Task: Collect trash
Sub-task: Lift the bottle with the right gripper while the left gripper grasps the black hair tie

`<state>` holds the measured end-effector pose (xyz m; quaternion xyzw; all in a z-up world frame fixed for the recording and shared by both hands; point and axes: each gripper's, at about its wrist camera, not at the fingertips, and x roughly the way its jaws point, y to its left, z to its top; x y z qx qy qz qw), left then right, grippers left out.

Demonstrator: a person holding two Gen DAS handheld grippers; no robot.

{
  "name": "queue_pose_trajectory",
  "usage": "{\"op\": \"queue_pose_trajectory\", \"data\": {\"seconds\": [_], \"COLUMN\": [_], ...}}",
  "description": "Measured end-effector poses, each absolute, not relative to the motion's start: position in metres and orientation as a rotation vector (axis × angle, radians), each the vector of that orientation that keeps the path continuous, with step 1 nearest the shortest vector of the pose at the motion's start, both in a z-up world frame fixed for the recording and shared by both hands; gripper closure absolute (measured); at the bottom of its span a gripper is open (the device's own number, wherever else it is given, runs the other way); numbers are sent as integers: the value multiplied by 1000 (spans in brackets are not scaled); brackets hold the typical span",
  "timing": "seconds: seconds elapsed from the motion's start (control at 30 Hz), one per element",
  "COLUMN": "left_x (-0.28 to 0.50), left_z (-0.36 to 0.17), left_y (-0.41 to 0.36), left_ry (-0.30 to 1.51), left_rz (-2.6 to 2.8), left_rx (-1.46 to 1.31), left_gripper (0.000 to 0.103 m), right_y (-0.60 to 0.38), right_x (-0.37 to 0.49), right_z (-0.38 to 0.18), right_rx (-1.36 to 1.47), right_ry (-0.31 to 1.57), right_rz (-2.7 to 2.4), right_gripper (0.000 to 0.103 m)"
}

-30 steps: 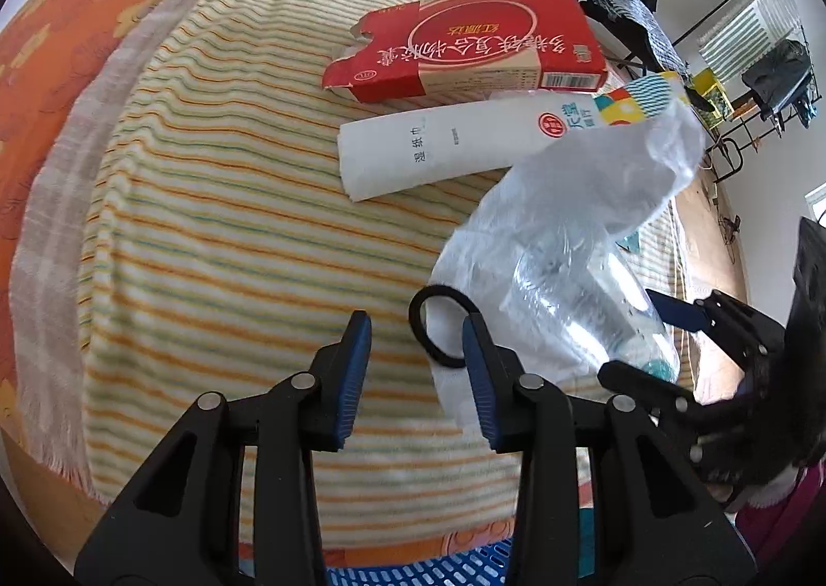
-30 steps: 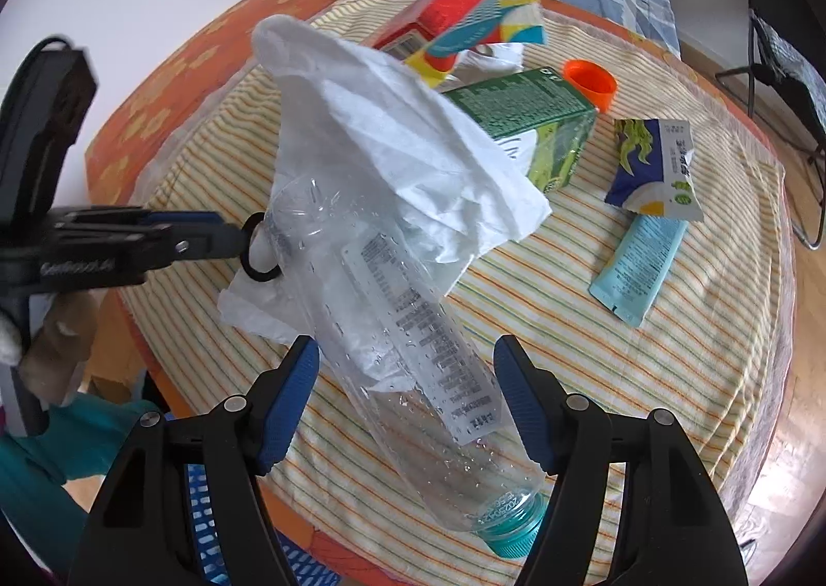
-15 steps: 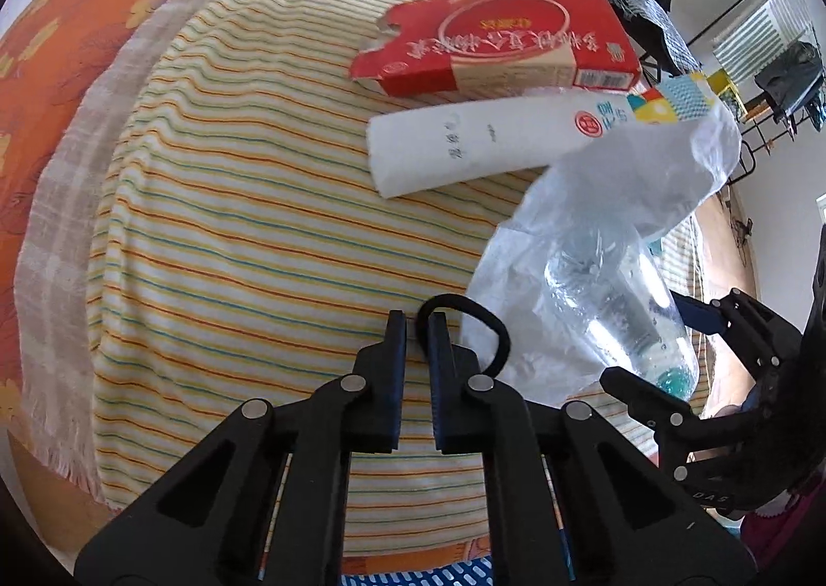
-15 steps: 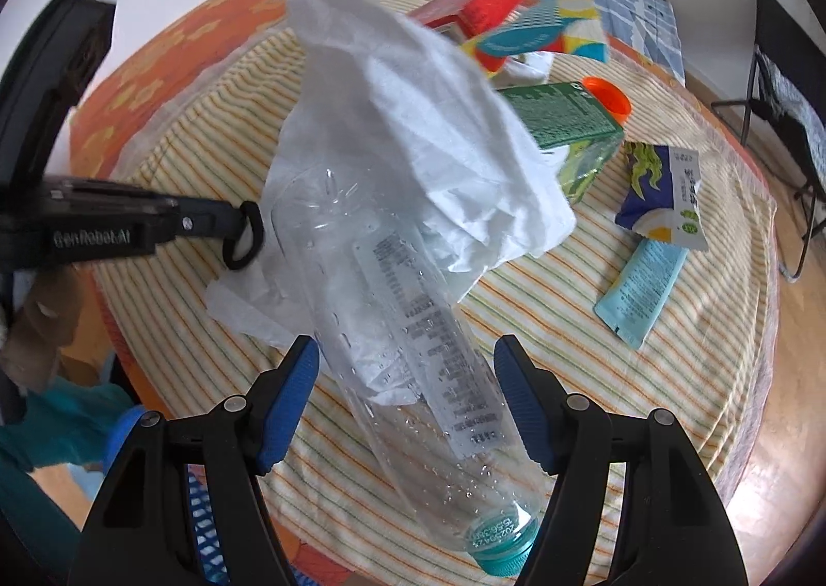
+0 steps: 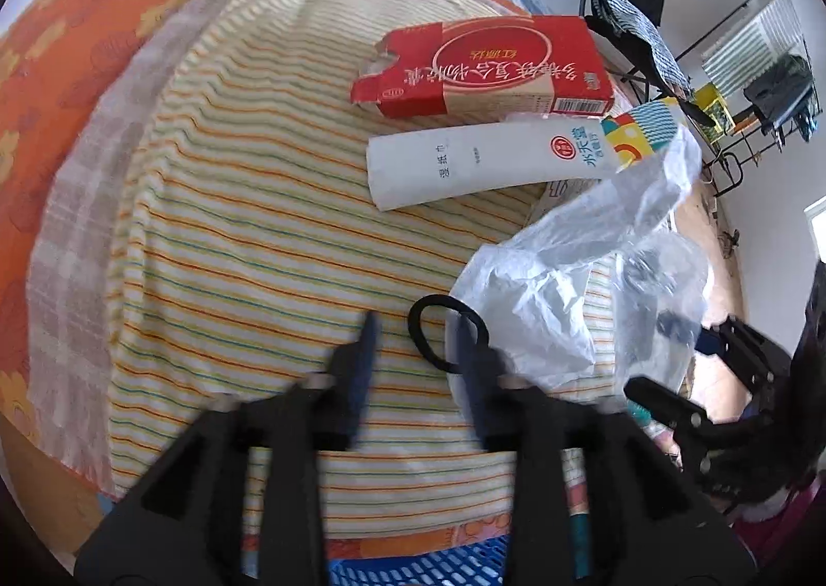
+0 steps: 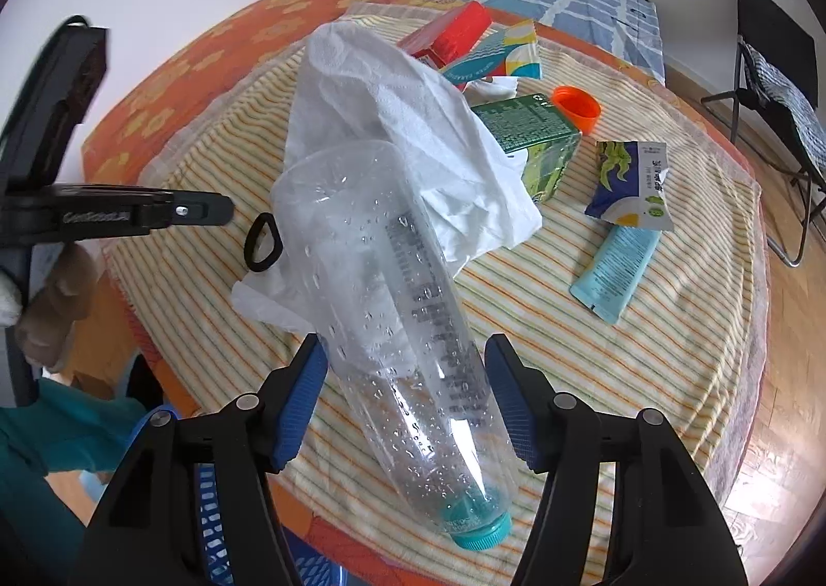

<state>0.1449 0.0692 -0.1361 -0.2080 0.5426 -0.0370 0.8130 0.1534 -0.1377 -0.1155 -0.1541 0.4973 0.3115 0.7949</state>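
Observation:
A black hair tie (image 5: 439, 328) lies on the striped cloth (image 5: 248, 235) between the blurred fingers of my left gripper (image 5: 415, 343), which is open; the tie also shows in the right wrist view (image 6: 262, 243). A clear plastic bottle (image 6: 408, 328) with a teal cap (image 6: 482, 532) lies between the open jaws of my right gripper (image 6: 408, 395), which do not squeeze it. White crumpled tissue (image 6: 413, 126) lies over and behind the bottle. A red box (image 5: 490, 69) and a white wet-wipe pack (image 5: 480, 160) lie further back.
A green carton (image 6: 537, 142), an orange cap (image 6: 575, 106), a blue-white sachet (image 6: 632, 188) and a light blue tube (image 6: 614, 271) lie on the cloth to the right. A blue basket (image 5: 428, 563) sits below the table's near edge. A chair (image 6: 774, 85) stands at right.
My left gripper closed around the hair tie half a second ago and has now opened again, blurred by motion. The tie lies on the cloth. The right gripper stays open around the bottle.

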Motion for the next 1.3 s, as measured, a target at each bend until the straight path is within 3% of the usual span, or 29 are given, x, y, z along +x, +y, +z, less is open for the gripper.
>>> {"op": "queue_pose_trajectory", "data": {"seconds": [0.2, 0.27, 0.33, 0.53, 0.77, 1.3], "left_x": [159, 159, 160, 166, 172, 129], "left_z": [-150, -149, -146, -152, -151, -118], "left_y": [60, 56, 46, 27, 47, 94], "left_ry": [1225, 1225, 1210, 1212, 1223, 1097], "left_rz": [-67, -72, -85, -53, -2, 1], "left_rx": [-427, -406, -380, -277, -325, -344], "left_gripper": [60, 48, 42, 43, 93, 97], "right_y": [-142, -142, -142, -140, -143, -151], "right_x": [151, 152, 153, 154, 156, 137], "right_z": [-115, -116, -117, -122, -127, -112], "right_rx": [-334, -335, -335, -340, -345, -354], "right_ry": [1075, 1078, 1081, 1085, 1095, 1050], "right_rz": [675, 675, 677, 671, 653, 652], "right_gripper": [41, 41, 41, 41, 41, 42]}}
